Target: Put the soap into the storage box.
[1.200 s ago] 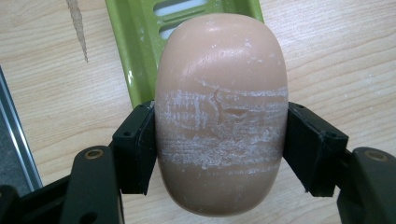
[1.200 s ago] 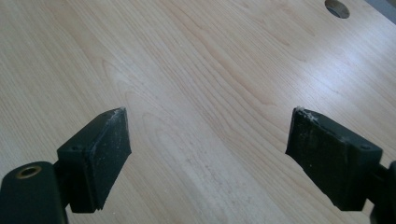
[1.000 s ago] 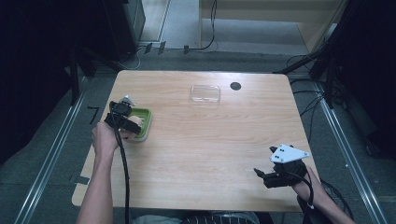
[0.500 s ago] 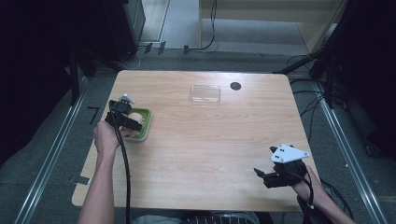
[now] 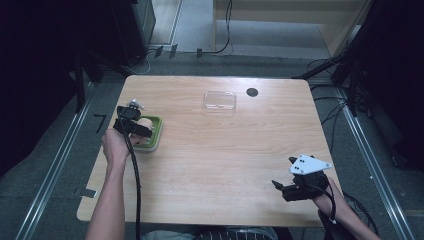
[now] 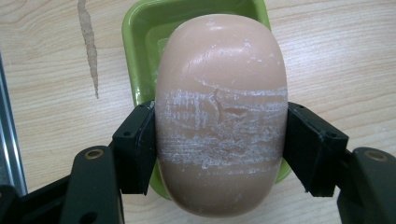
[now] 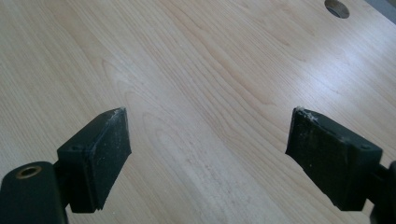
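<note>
A pale pink oval bar of soap, scuffed white across its middle, sits between the jaws of my left gripper, which is shut on its two sides. Beneath it is a green soap dish on the wooden table. In the high view the left gripper holds the soap over the dish at the table's left side. My right gripper rests near the front right corner, open, with only bare wood between its jaws.
A clear plastic lid or tray lies at the back middle of the table, with a round cable hole just to its right. The table's left edge runs close beside the dish. Cables lie on the floor behind the table.
My left gripper has turned a little over the dish, so that more of the soap shows. The right gripper has stayed where it was.
</note>
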